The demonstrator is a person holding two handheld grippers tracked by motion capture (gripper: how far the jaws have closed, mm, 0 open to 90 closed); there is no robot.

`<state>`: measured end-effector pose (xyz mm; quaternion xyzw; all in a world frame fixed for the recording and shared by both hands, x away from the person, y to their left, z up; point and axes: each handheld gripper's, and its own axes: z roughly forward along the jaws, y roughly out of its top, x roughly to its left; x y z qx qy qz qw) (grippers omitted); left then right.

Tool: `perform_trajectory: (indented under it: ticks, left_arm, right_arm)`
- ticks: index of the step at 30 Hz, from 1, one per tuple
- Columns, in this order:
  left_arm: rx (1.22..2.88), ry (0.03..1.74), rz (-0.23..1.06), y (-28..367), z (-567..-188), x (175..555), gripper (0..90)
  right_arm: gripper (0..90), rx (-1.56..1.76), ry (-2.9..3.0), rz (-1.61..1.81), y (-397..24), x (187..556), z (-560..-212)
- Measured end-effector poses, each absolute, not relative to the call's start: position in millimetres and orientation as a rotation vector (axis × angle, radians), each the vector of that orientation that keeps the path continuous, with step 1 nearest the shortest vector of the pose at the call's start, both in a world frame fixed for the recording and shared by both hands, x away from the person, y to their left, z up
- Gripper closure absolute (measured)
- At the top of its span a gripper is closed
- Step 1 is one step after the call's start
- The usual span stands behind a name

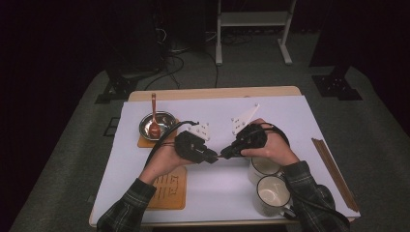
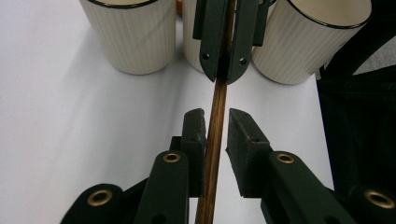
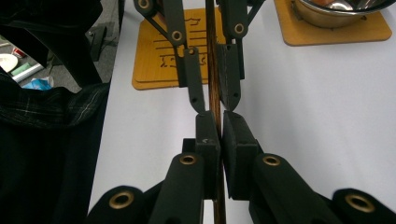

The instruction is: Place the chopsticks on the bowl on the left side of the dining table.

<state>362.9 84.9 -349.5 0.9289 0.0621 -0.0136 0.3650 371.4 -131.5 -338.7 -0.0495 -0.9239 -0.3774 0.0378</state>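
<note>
Work in hand: a thin brown wooden stick, seemingly a chopstick, is being passed between the two grippers above the middle of the worktop.
Right gripper: its fingers are clamped on the stick, which is seen pinched between the pads in the right gripper view.
Left gripper: its fingers are drawn close on either side of the stick; one pad appears to touch it, while a narrow gap is seen at the other, so no firm clamp is judged to have been made.
Stick, place: it is held level in the air between the two hands, clear of the white sheet, with the two gripper tips almost meeting along it.
Surroundings: ribbed cream mugs stand near the right forearm; a steel bowl with a spoon rests on a wooden coaster at far left; a second coaster lies under the left forearm; more sticks lie at the right edge.
Step judged: a hand-over, midway.
Next move calls for: the left fingers to be brought fully onto the stick before the right fingers are released, with the stick kept level so that no slip occurs.
</note>
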Motion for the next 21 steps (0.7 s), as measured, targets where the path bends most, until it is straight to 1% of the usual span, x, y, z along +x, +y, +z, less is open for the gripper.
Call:
perform_trajectory:
  ticks: [13,21]
  left_arm:
    - [2.393,0.141,-0.081,85.6,-351.4,363.7,83.6]
    - [2.397,0.160,-0.096,85.8,-351.4,363.9,84.2]
  right_arm:
    - [84.4,-0.137,-2.823,-1.158,-130.7,371.7,-340.4]
    - [83.9,-0.129,-2.820,-1.164,-130.7,372.2,-341.3]
